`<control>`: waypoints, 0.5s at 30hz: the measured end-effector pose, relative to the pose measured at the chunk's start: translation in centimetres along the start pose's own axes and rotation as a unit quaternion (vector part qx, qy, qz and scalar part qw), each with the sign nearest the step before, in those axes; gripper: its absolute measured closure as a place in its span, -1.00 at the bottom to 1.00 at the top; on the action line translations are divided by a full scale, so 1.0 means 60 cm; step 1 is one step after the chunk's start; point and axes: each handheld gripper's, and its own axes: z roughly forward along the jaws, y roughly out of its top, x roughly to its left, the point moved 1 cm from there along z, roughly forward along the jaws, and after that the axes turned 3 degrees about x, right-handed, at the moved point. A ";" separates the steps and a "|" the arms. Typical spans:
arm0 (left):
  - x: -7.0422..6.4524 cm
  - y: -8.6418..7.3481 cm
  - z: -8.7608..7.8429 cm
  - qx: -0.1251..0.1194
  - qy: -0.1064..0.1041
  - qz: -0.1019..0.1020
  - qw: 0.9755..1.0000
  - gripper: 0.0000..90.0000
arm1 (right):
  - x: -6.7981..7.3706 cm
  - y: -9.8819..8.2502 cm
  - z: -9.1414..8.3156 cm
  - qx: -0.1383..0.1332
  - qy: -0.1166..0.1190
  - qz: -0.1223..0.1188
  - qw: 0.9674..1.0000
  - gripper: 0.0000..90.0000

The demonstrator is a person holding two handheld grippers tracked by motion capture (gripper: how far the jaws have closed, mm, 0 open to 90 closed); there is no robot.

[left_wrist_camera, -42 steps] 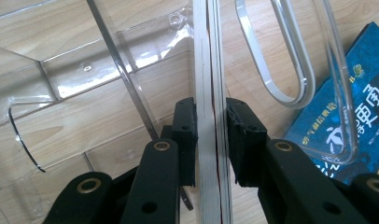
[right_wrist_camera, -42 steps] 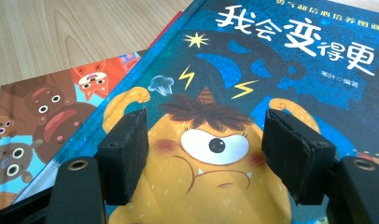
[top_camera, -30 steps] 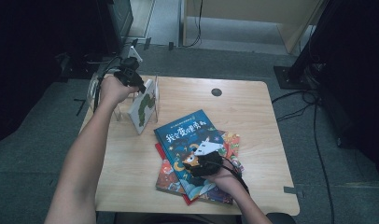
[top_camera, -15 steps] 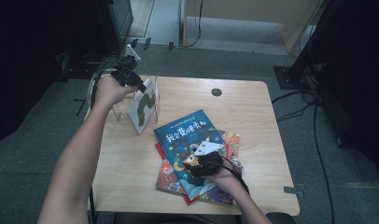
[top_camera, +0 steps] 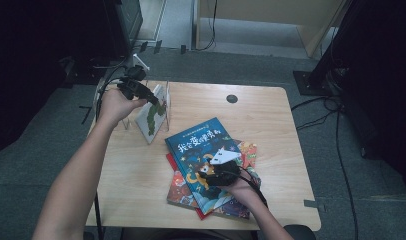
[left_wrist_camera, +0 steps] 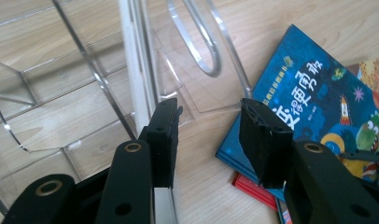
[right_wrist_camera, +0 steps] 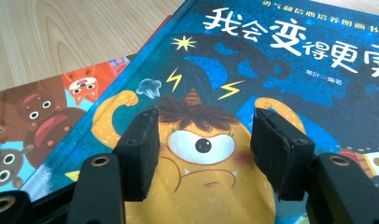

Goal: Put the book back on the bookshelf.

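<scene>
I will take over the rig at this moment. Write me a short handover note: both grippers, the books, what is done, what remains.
Left gripper: jaws just opening, nothing between them, beside the clear rack.
Right gripper: jaws open, just narrowing, over the blue book; no grip yet.
Done: one white book leans in the rack.
Left: blue book on top of the stack at the table's near side, probably to be racked.

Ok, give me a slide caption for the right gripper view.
Open right gripper poised over the blue picture book atop a stack of books on the wooden table.
</scene>
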 end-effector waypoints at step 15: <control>-0.036 -0.038 -0.003 -0.013 -0.004 0.035 0.999 0.25 | -0.026 0.006 -0.007 -0.005 0.007 0.033 0.999 0.04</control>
